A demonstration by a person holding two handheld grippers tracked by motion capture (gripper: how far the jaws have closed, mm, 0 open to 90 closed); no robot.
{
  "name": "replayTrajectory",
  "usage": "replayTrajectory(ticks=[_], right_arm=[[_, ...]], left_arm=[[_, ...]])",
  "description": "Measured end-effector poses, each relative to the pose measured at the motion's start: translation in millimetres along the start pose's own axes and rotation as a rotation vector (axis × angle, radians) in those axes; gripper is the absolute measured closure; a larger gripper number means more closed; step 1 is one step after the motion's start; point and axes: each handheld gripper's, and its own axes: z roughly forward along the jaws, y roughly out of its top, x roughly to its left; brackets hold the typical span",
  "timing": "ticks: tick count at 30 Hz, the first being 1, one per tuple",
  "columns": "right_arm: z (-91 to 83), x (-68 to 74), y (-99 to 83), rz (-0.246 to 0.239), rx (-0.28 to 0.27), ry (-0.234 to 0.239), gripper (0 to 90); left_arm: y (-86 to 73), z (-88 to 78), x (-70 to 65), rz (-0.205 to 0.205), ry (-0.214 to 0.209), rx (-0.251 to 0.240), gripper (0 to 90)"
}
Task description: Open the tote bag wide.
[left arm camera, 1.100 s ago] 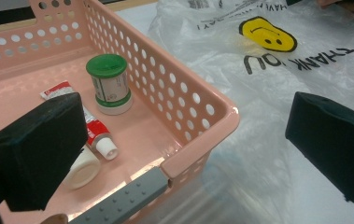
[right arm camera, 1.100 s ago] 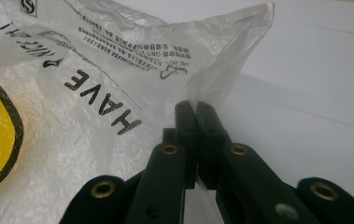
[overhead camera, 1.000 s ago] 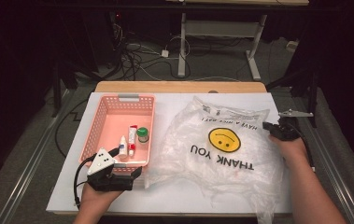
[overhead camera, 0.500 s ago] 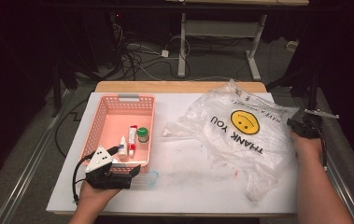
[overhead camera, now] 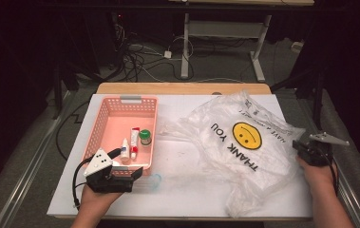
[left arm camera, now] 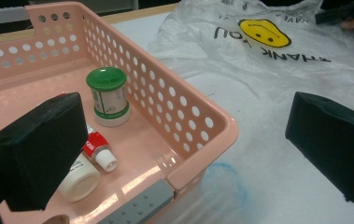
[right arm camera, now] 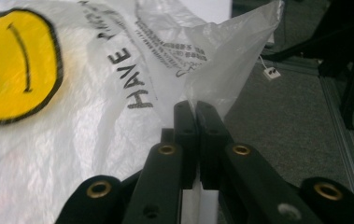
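White tabletop (overhead camera: 192, 190) carries a pink basket (overhead camera: 102, 124). Right gripper (right arm camera: 196, 108), jaws closed, pinches the smiley plastic bag (overhead camera: 244, 147) edge to drag it; left gripper (left arm camera: 184, 140) waits wide open, empty, at the basket corner.

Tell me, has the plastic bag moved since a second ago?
Yes. The bag has slid right, away from the pink basket, which stayed put. The right gripper, shut on the bag's edge, has dragged it toward the table's right side.
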Motion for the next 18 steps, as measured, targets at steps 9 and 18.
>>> replayTrajectory(ticks=[9, 18], right_arm=[[-16.1, 7.0, -13.8, -0.002, -0.006, 0.081, 64.3], [-49.2, 15.9, -28.1, -0.03, -0.078, 0.117, 39.2]], left_arm=[[-2.7, 0.5, -0.5, 0.003, -0.006, 0.002, 0.0], [-12.4, -7.1, -0.6, 0.022, 0.025, 0.01, 0.0]])
